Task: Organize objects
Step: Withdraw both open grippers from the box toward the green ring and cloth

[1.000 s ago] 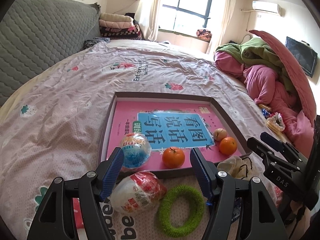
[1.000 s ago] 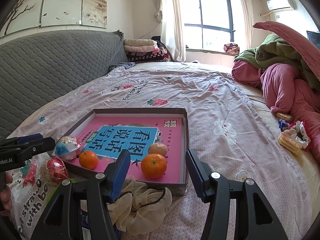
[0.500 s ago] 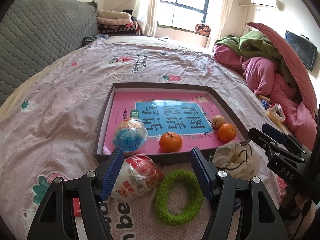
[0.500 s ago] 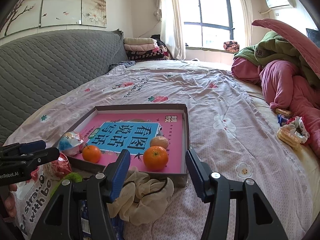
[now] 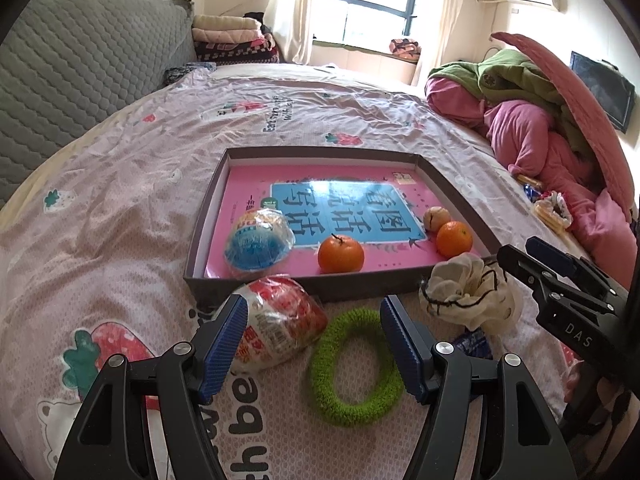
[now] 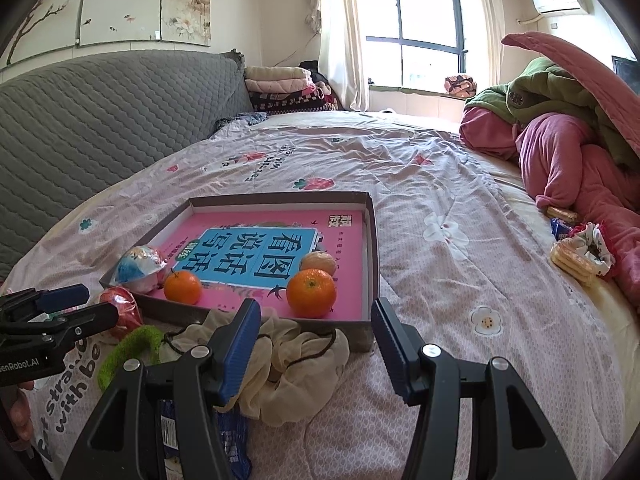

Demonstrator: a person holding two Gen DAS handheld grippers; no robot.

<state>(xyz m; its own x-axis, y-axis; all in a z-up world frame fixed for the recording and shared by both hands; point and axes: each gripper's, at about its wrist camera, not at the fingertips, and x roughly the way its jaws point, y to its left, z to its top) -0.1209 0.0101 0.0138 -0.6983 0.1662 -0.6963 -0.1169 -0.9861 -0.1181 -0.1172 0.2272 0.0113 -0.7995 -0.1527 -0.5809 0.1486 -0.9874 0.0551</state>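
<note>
**Grippers poised over loose items near the tray**

Tray (image 5: 256, 284) sits mid-bed on the sheet, holding a pink book, blue-wrapped ball (image 5: 259, 239), two oranges (image 5: 341, 254) (image 5: 453, 238) and a paler fruit (image 5: 436, 217). Loose items lie just near of its front wall: red-wrapped ball (image 5: 280, 322), green ring (image 5: 354, 368), cream scrunchie (image 5: 468, 292).

Left gripper (image 5: 314, 346) is spread wide and empty, red-wrapped ball by its left finger, green ring between the two. Right gripper (image 6: 316, 344) is also wide and empty, over the scrunchie (image 6: 280, 356).

Likely step: pick a loose item and move it into the tray. Centre the jaws on one item only; the ball and ring touch, so a sloppy close could catch both. The wrapper looks slippery, so grip across the ball's middle.

Hard to tell: a blue packet (image 6: 230, 432) under the scrunchie is mostly hidden by the fingers. Snacks far right are small and unclear. Whether the left gripper touches the sheet cannot be told.
</note>
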